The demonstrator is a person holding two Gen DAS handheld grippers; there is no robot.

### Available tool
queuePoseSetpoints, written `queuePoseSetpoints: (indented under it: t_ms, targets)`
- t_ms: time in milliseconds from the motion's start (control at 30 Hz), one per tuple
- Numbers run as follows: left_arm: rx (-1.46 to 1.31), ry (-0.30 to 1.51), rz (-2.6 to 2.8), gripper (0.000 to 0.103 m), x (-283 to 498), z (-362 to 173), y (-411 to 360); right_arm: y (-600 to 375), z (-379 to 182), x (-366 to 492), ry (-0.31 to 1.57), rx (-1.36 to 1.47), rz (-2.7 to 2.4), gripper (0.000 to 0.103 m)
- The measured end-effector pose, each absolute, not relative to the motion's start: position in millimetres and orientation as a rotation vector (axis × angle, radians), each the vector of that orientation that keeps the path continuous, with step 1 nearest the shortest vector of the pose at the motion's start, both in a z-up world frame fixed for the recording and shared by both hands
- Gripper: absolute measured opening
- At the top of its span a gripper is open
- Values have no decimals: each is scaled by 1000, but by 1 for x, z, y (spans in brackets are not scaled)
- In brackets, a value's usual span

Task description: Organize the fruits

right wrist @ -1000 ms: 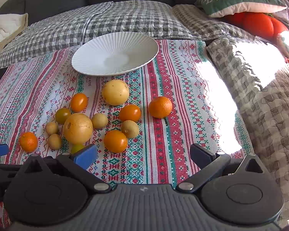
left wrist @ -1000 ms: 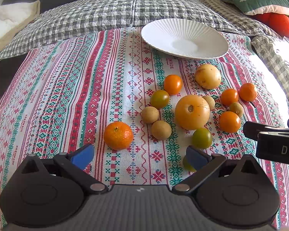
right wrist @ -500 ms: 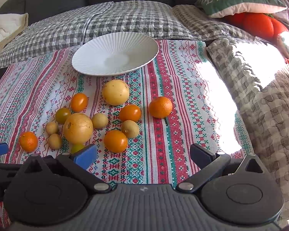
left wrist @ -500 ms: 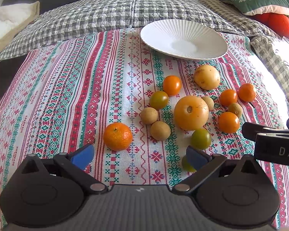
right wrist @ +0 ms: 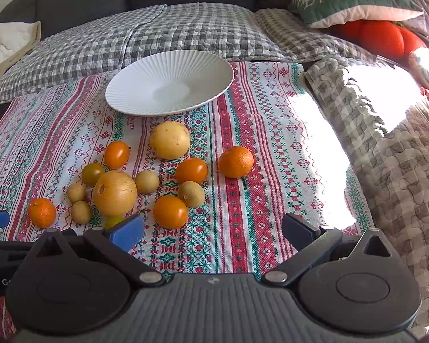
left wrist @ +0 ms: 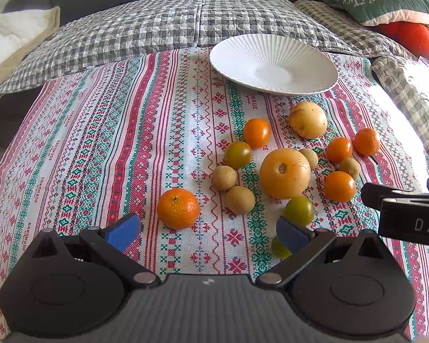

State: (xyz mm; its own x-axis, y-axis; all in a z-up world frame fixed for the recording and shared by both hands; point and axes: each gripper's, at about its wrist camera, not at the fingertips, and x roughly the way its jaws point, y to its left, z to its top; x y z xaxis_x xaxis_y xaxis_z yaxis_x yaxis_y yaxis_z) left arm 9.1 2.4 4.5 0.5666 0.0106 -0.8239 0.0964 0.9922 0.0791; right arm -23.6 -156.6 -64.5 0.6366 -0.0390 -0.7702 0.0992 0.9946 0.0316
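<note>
Scattered loose on a striped embroidered cloth [left wrist: 105,143]: a cluster of small fruits, none on the white ribbed plate [left wrist: 273,64], which sits bare at the cloth's far edge, well apart from both grippers. At the cluster's centre, a large yellow-orange round fruit [left wrist: 284,173], stem scar up. Beyond it, nearer the plate, a pale yellow fruit [left wrist: 307,120]. Just left of the big one, an orange tomato [left wrist: 256,133], a greenish tomato [left wrist: 237,154] and two tan longan-like fruits [left wrist: 223,178] [left wrist: 240,199] close together. Set off to the left alone, a mandarin [left wrist: 178,208], nearest the left gripper [left wrist: 206,233]. On the right side, two more orange tomatoes [left wrist: 339,149] [left wrist: 340,186], a second mandarin [left wrist: 366,141] and two more tan fruits [left wrist: 309,157] [left wrist: 349,168]. Closest in, a green tomato [left wrist: 299,210] just beyond the left gripper's right finger, and another green fruit [left wrist: 278,248] half hidden behind that finger.

Left gripper low over the cloth, jaws spread wide, nothing between the blue pads [left wrist: 123,232]. Right gripper [right wrist: 213,230] likewise spread wide and holding nothing, over bare cloth right of the cluster, an orange tomato [right wrist: 170,212] just beyond its left pad.

Around the cloth: a grey checked quilt [left wrist: 157,28], a green embroidered cushion [right wrist: 351,1] over an orange plush item [right wrist: 383,38], and a cream blanket [left wrist: 11,37] at far left.
</note>
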Motion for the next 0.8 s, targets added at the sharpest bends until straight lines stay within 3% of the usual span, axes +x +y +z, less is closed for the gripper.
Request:
queuePoseSetpoints:
  t_ms: [800]
  targets:
    - [179,886,-93,98,14,15,16,-158,-58,-20,892,-9,-58,103]
